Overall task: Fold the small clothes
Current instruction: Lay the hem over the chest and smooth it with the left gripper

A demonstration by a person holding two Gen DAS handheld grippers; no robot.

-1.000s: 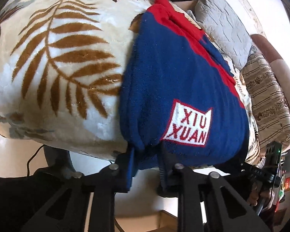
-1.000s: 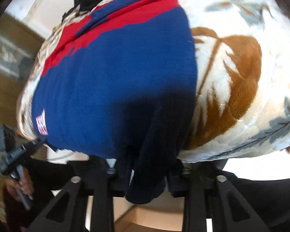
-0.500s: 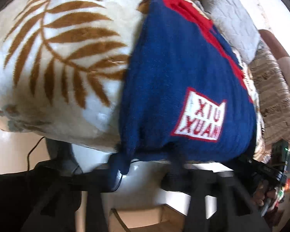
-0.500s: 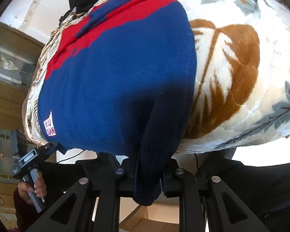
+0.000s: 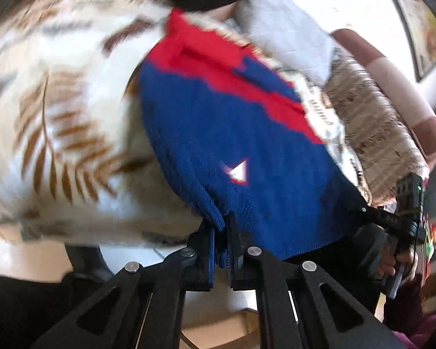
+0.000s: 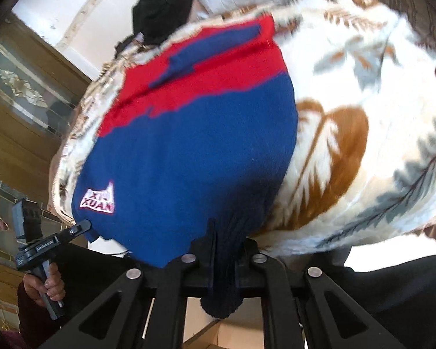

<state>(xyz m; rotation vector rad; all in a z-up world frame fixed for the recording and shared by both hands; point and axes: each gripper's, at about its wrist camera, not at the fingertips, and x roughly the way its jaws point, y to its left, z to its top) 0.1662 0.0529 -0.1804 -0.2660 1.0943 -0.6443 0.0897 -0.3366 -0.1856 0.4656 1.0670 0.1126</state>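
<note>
Pinching the sweater [image 5: 241, 133] hem, both claws, left claw [image 5: 221, 247] and right claw [image 6: 226, 250], hide their fingertips in knit.

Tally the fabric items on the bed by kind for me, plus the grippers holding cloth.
Knitted garment: 1, the blue-and-red sweater
Blankets: 1, the leaf-print blanket
Pillows or cushions: 2, the grey quilted pillow and the beige patterned cushion
Dark bundle: 1, a black item, kind unclear
Grippers clamping the hem: 2, left gripper, right gripper
Total: 7
</note>
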